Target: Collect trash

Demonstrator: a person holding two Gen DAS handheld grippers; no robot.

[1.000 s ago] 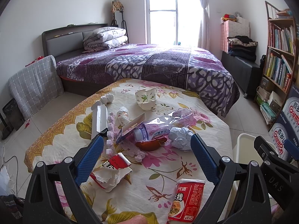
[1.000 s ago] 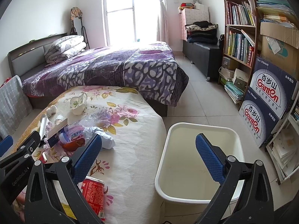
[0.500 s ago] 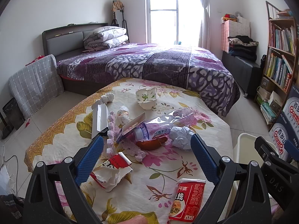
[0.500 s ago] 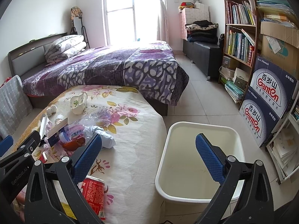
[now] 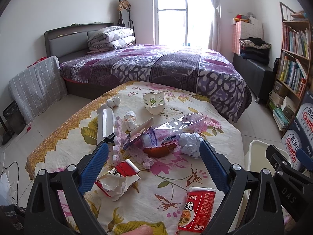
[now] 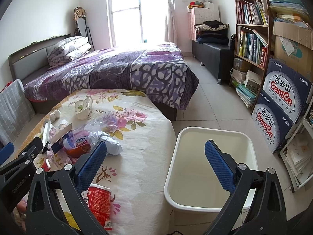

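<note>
The purple bed point(image 5: 156, 66) fills twelve o'clock. Nearer, the floral tabletop point(image 5: 219, 133) carries the trash. The white bin point(image 6: 211, 137) sits on the floor at four o'clock of it (nothing visible inside). Left gripper point(image 5: 153, 154) hangs fingers wide over a crushed plastic bottle point(image 5: 170, 135). Right gripper point(image 6: 155, 157), also wide and holding nothing, hangs between bin and red noodle cup point(image 6: 99, 201).

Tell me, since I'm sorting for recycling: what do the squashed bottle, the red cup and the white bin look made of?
Squashed bottle: thin clear plastic, glossy, creased flat with a printed label.
Red cup: probably coated paper, going by its printed matte wall and rolled white rim; it could be thin plastic.
White bin: moulded plastic, smooth with a faint sheen and a rounded rim.
</note>
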